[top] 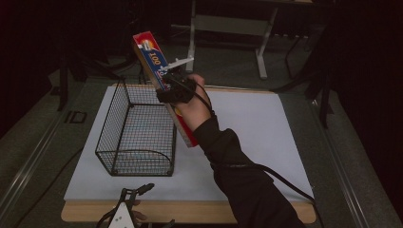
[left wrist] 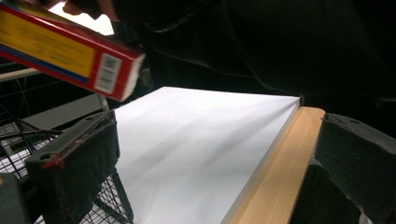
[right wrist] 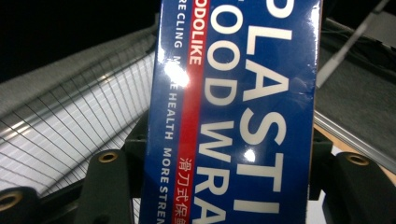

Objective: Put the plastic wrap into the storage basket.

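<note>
Above the right wall of the wire basket (top: 135,130), a long box of plastic wrap (top: 161,78) is held off the table, tilted so that its far end rises to the left and its near end hangs low beside the basket's right rim. It is pinched across its width, somewhere near its middle, by the right gripper (top: 175,90), whose jaws are pressed against the two long sides; in the right gripper view the blue printed face of the box (right wrist: 233,112) is seen squeezed between them, with the basket mesh (right wrist: 79,116) showing behind at the left. A mid-length hold of this kind is probably chosen so that the long box balances and can be swung over the open top of the basket. The basket is set on the left half of the white sheet (top: 247,128), open side up, presumably to receive the box. Near the table's front edge the left gripper (top: 135,197) is parked low with its jaws spread and nothing between them, kept clear of the carrying arm; from its view the box end (left wrist: 109,72) is seen overhead.
</note>
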`<state>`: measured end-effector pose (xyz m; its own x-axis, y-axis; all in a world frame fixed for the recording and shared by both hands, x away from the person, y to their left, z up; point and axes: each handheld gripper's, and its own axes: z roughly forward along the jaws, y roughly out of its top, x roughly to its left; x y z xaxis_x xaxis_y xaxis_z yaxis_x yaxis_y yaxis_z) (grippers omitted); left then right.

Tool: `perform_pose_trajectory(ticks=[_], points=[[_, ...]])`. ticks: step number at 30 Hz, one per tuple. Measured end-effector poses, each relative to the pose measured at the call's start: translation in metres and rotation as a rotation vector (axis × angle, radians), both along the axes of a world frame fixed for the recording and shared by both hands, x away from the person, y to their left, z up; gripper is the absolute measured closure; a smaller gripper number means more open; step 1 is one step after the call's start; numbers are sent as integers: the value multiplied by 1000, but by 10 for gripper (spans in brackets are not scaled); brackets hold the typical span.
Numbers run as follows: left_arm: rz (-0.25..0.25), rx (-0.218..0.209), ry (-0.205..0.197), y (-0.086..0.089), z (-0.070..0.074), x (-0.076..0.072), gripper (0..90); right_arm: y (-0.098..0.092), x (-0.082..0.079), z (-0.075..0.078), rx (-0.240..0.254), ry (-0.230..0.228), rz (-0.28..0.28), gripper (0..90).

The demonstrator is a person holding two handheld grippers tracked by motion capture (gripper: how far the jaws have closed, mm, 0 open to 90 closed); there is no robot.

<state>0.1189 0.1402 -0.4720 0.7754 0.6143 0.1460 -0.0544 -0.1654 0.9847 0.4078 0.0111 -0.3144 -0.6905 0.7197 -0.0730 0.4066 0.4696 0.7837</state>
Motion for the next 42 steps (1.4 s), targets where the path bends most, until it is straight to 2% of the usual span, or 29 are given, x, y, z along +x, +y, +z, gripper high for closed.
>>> perform_pose_trajectory(ticks=[1,6,9,10,20,27,28,29,30,34,35,36,42], points=[[4,3,-3,1,0,-1,5,9,-1,3,3,-15,7,403],[7,-1,-4,2,1,-2,4,27,-2,8,24,-50,8,403],[6,-3,-4,2,1,-3,4,31,-1,8,33,-49,9,403],[10,-3,-4,3,1,-4,5,41,-1,7,32,-53,12,403],[29,-1,-4,4,1,-5,5,69,3,-2,76,-55,17,403],[35,10,-6,4,1,-5,4,87,4,-17,86,-48,12,402],[33,10,-5,4,1,-5,5,90,5,-23,90,-32,12,403],[33,10,-5,4,1,-5,4,90,5,-23,90,-32,12,403],[31,9,-4,4,1,-5,4,93,6,-31,81,-26,10,403],[30,8,-5,4,1,-5,5,95,8,-40,74,-15,3,403],[28,6,-5,5,1,-5,5,97,11,-51,81,5,-7,403],[28,6,-5,5,1,-5,4,98,11,-55,79,9,-9,403],[28,11,-4,5,1,-5,5,101,14,-71,53,34,-14,402]])
